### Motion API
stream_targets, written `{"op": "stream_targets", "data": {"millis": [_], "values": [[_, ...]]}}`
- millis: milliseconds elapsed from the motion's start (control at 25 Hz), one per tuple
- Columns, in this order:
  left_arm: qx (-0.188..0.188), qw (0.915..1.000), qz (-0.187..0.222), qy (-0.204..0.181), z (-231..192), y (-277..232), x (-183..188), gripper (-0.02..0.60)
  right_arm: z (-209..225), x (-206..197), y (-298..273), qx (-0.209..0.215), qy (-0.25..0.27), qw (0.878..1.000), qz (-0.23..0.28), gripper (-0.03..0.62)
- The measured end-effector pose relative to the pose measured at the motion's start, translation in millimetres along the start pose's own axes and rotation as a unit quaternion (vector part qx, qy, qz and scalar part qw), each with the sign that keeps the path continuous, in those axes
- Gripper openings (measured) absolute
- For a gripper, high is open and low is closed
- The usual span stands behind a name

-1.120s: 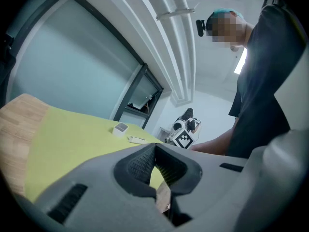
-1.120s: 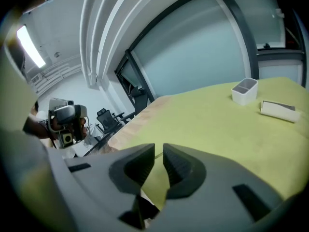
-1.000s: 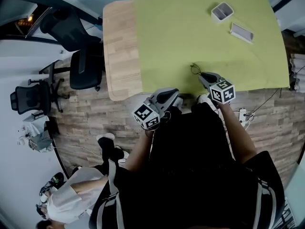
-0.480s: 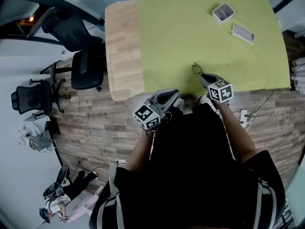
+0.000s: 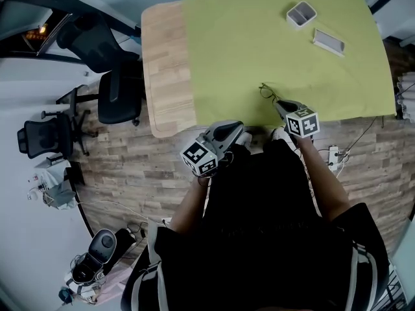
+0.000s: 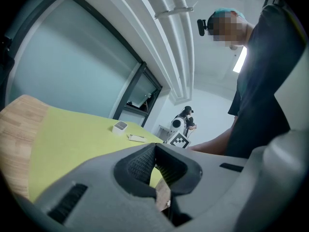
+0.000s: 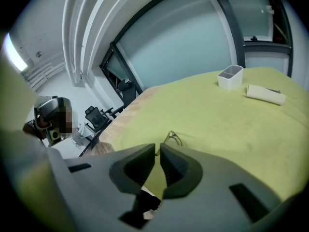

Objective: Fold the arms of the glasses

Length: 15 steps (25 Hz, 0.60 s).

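The glasses (image 5: 266,92), thin and dark-framed, lie on the green mat (image 5: 259,37) near the table's front edge. In the right gripper view the glasses (image 7: 173,138) sit just beyond my jaw tips, apart from them. My right gripper (image 5: 281,105) hovers just short of them, shut with nothing between its jaws. My left gripper (image 5: 237,132) hangs off the table's front edge near my body, shut and empty. In the left gripper view, my left gripper (image 6: 154,147) points across the mat, and the glasses are hidden there.
A small white box (image 5: 302,15) and a flat white case (image 5: 329,43) lie at the far right of the mat. A bare wooden strip (image 5: 162,63) runs along the table's left side. Office chairs (image 5: 117,92) stand on the floor to the left.
Both grippers hold nearly the same places. A person at the lower left of the floor has walked out of view.
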State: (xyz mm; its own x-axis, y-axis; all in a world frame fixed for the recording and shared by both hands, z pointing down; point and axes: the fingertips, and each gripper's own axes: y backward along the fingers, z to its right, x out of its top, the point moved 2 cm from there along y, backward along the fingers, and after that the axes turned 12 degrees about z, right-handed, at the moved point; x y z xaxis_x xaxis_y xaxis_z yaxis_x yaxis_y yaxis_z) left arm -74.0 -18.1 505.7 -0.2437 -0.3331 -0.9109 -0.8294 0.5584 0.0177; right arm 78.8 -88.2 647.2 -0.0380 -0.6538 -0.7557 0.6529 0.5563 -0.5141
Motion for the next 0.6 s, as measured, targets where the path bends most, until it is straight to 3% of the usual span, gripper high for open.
{"op": "stream_targets", "data": {"millis": [600], "values": [[0.006, 0.9999, -0.013, -0.002, 2, -3, -4, 0.018, 30, -37, 8, -0.019, -0.014, 0.999, -0.033, 0.035]]}}
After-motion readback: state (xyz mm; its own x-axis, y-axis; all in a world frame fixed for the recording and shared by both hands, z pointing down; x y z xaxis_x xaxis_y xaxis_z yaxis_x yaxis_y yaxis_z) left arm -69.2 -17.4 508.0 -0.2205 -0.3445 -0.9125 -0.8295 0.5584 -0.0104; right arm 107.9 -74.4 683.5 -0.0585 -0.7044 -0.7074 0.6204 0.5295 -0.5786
